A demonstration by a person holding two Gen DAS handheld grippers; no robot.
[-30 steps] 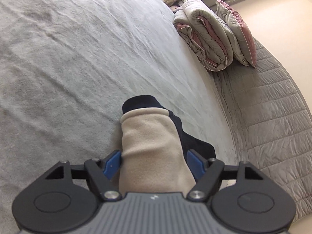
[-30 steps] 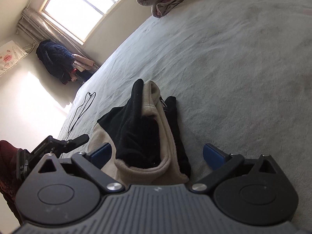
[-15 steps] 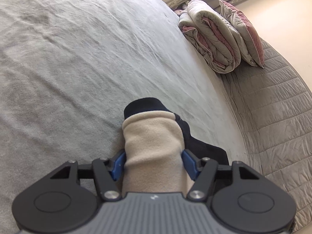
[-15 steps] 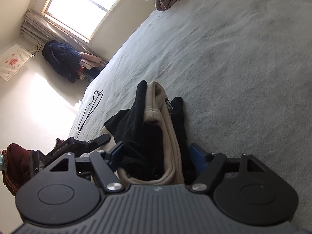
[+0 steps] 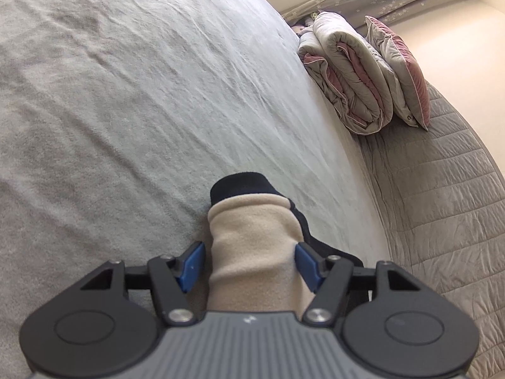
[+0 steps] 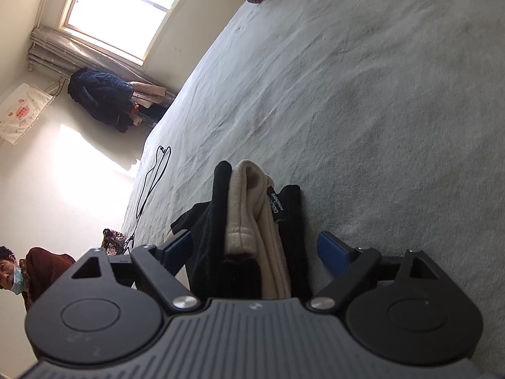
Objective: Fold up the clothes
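Beige fleece with black lining: the garment (image 5: 252, 246) lies bunched on the grey bedsheet (image 5: 126, 110), one end between each pair of jaws.

Left gripper (image 5: 249, 263): jaws part-way apart. Right blue pad is at the cloth edge; left blue pad (image 5: 191, 267) shows a thin gap to the beige roll. Pads straddle the garment; can't tell whether they pinch it. Black cuff sticks out past the beige end, toward the far side of the bed. Folded quilt (image 5: 347, 72) and pillow (image 5: 401, 69) sit well apart, at the bed's far right edge.

Right gripper (image 6: 255, 248): jaws wide and opening. The garment's black and beige folds run up between them. Left pad sits against the black cloth; right pad (image 6: 331, 252) is clear, bare sheet showing beside it. Label on the black strip faces up. Black cable (image 6: 154, 177) lies on the sheet to the left; a person (image 6: 28, 271) in a dark red top is at the far left edge.
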